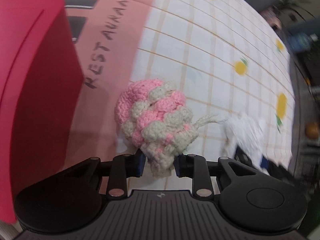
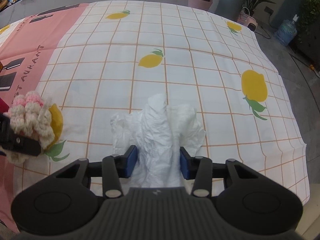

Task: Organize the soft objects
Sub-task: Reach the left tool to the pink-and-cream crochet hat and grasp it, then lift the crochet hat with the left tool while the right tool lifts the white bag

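Both grippers hold a soft thing above the cloth-covered table, ready to sort.

The left gripper [image 1: 159, 165] is clamped on the tail end of the pink-and-cream crochet piece [image 1: 155, 118], near the red box [image 1: 38, 84] at the table's left edge, probably its destination. The right gripper [image 2: 158, 163] pinches the crumpled white plastic bag [image 2: 158, 124] by its bunched middle, near the tablecloth [image 2: 180, 40]'s front edge, so it lifts in one gather.

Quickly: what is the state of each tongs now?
Left tongs: closed on the crocheted toy.
Right tongs: closed on the white cloth.
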